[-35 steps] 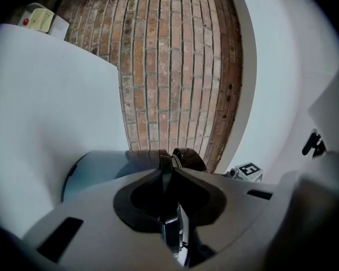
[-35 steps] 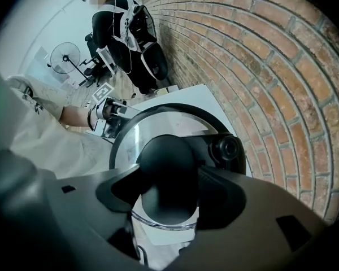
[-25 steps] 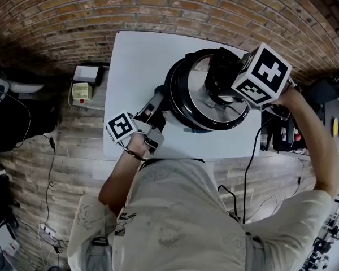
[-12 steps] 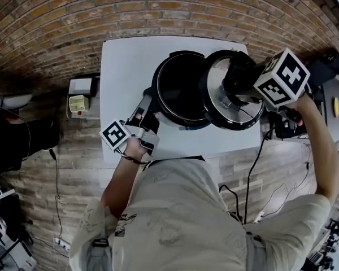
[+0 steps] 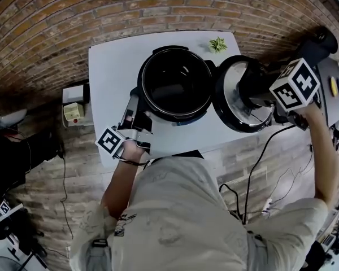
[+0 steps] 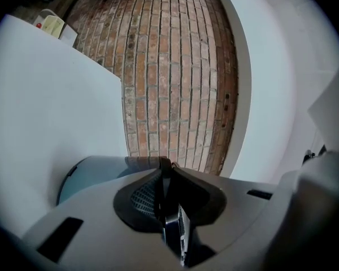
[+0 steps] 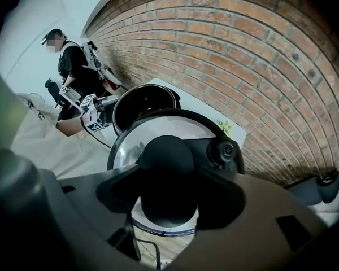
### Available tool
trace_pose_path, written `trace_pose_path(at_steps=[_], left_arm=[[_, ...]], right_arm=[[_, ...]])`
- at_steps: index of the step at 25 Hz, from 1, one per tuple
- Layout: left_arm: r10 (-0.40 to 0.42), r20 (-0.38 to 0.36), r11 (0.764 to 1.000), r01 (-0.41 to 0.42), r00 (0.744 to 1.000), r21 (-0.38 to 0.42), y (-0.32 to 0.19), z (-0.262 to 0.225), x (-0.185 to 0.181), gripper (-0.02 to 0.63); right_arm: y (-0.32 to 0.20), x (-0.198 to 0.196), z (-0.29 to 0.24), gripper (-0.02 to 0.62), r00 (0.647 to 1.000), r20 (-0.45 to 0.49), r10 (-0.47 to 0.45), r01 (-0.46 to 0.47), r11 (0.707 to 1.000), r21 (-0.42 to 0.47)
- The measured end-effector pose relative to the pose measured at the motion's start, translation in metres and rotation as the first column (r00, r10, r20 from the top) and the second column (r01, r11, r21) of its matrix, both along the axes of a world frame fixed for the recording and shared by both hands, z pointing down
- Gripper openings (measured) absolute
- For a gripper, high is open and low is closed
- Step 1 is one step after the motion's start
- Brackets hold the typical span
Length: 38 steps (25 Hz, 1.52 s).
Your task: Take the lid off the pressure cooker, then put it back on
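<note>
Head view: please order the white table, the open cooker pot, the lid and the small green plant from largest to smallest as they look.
1. Table
2. Cooker pot and lid: nearly alike; the lid is held nearer the camera, so unranked
3. Plant

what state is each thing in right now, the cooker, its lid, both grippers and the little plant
black round pressure cooker pot: open, lid off, standing on the white table
round metal lid with black rim: held in the air beside the pot, at the table's right edge
left gripper: shut on the pot's side handle
right gripper: shut on the lid's black knob
small green plant: upright at the table's far edge
</note>
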<state>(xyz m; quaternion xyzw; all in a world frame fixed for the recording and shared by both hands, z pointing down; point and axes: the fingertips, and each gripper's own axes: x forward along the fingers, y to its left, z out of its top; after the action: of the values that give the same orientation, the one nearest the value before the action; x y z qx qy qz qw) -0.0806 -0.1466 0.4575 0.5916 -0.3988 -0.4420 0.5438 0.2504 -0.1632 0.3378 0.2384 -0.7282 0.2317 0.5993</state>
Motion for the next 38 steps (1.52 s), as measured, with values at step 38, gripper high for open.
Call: trace_pose_path(at_steps=[38], left_arm=[[-0.025,0.029,1.000,0.025,0.999,-0.016,0.002,0.000,-0.002,0.067]], right_arm=[[0.040,0.055,0.217,0.293,0.989,-0.086,0.120,-0.126,0.990,-0.067]])
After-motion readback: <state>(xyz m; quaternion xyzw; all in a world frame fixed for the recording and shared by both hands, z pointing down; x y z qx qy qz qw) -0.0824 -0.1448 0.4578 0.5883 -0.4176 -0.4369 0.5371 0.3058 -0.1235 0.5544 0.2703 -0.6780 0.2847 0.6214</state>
